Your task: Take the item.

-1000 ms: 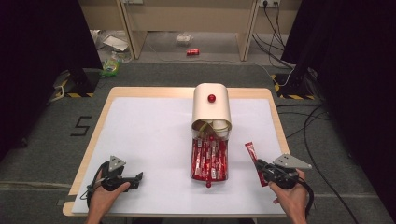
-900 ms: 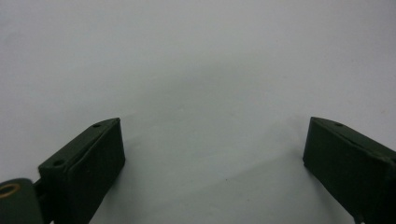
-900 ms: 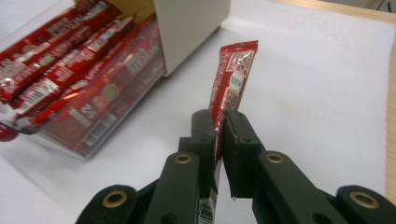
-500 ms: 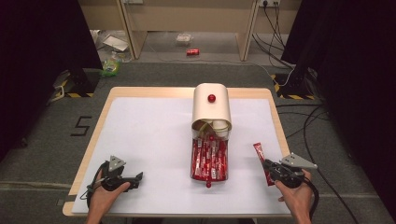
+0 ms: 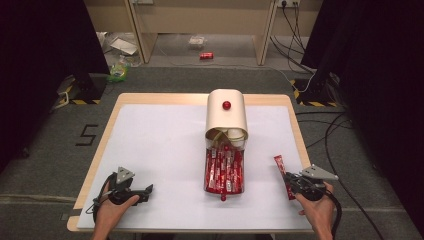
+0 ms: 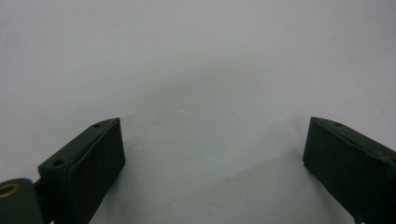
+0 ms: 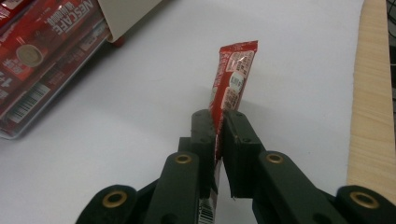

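Observation:
A cream dispenser box (image 5: 227, 114) with a red knob lies on the white table mat (image 5: 165, 150), and its clear tray (image 5: 223, 172) holds several red coffee stick packets (image 7: 32, 42). My right gripper (image 5: 289, 184) sits near the table's front right, shut on one red stick packet (image 5: 283, 175) (image 7: 232, 79) that points away from its jaws, low over the mat. At the front left my left gripper (image 5: 148, 191) rests on the mat, jaws wide apart with nothing between them (image 6: 212, 149).
The table's wooden edge (image 7: 371, 102) runs close on the right of the held packet. Cables (image 5: 325, 130) trail over the floor at the right. A red packet (image 5: 206, 55) and litter lie on the floor beyond the table.
My right gripper has carried the stick packet a little to the right and lower toward the mat. The left gripper has not moved.

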`<state>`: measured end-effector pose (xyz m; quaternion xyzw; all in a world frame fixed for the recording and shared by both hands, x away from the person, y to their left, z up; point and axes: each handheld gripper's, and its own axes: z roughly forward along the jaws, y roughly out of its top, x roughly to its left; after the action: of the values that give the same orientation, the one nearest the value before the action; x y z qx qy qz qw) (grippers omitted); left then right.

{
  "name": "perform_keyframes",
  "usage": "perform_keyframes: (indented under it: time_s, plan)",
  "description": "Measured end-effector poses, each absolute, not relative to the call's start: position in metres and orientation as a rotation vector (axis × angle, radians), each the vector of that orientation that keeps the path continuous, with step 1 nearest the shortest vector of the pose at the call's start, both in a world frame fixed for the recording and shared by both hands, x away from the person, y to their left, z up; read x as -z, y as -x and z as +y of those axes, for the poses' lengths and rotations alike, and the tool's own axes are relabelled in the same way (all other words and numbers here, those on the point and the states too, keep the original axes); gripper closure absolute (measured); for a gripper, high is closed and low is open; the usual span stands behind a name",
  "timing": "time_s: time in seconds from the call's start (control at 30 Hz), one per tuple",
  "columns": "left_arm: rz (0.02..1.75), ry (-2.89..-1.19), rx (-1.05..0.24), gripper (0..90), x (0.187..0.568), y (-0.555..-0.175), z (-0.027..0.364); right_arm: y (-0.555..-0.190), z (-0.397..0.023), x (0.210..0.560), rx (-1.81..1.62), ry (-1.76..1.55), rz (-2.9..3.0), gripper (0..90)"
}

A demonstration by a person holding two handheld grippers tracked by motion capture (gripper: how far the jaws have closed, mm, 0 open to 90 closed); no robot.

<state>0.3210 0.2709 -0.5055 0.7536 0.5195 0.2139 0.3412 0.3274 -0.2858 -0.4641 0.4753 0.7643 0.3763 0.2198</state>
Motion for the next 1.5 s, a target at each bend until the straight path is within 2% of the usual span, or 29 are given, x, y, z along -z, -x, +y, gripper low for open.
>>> perform_keyframes:
  time_s: [1.17, 1.23, 1.5]
  plan:
    - [1.352, -1.961, -0.557, 4.6, 0.506, -0.321, 0.271, -0.337, -0.294, 0.483, -0.988, -1.393, 2.123, 82.3]
    - [1.352, -1.961, -0.557, 4.6, 0.506, -0.321, 0.271, -0.337, -0.294, 0.483, -0.989, -1.393, 2.122, 80.8]
    - [1.352, -1.961, -0.557, 4.6, 0.506, -0.321, 0.271, -0.334, -0.290, 0.477, -1.048, -1.408, 2.056, 64.2]
